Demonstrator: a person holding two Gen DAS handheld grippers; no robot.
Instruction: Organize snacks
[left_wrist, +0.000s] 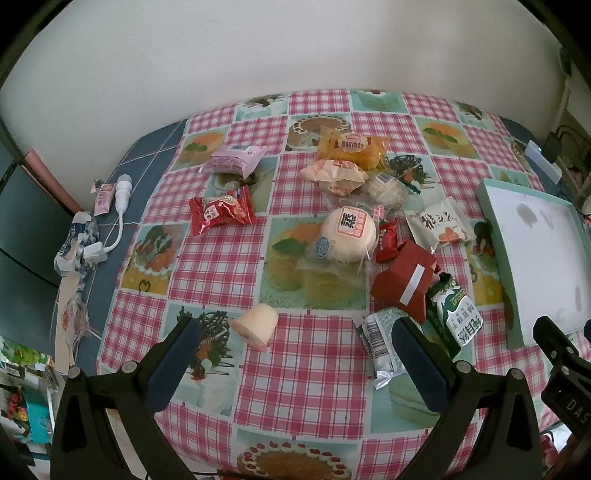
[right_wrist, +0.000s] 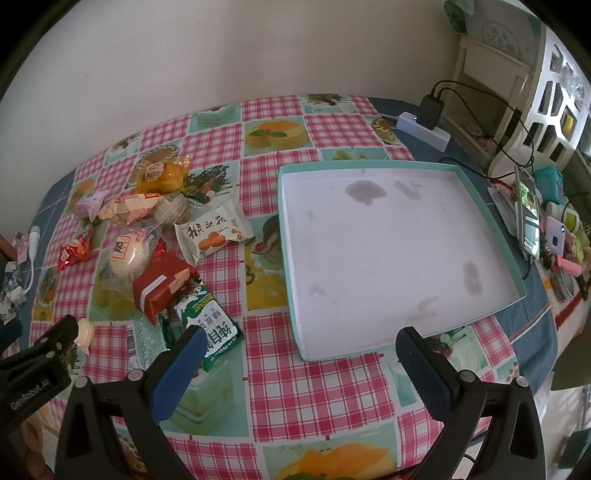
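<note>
Several wrapped snacks lie in a loose pile on the checked tablecloth: a red box (left_wrist: 404, 284) (right_wrist: 162, 286), a green biscuit pack (left_wrist: 452, 314) (right_wrist: 210, 325), a round white bun (left_wrist: 347, 230) (right_wrist: 129, 253), a red packet (left_wrist: 221, 212), a pink packet (left_wrist: 236, 158), an orange bread pack (left_wrist: 351, 147) (right_wrist: 162, 173) and a small pale jelly cup (left_wrist: 258, 325) (right_wrist: 85, 332). An empty teal-rimmed white tray (right_wrist: 284, 236) (left_wrist: 487, 206) sits to their right. My left gripper (left_wrist: 295, 358) is open, above the table just short of the jelly cup. My right gripper (right_wrist: 301, 362) is open and empty, near the tray's front left corner.
A white cable with plugs (left_wrist: 118, 218) and crumpled wrappers (left_wrist: 75, 247) lie at the table's left edge. A white power strip with a black charger (right_wrist: 424, 122), a phone (right_wrist: 528, 218) and small clutter sit right of the tray. A wall runs behind the table.
</note>
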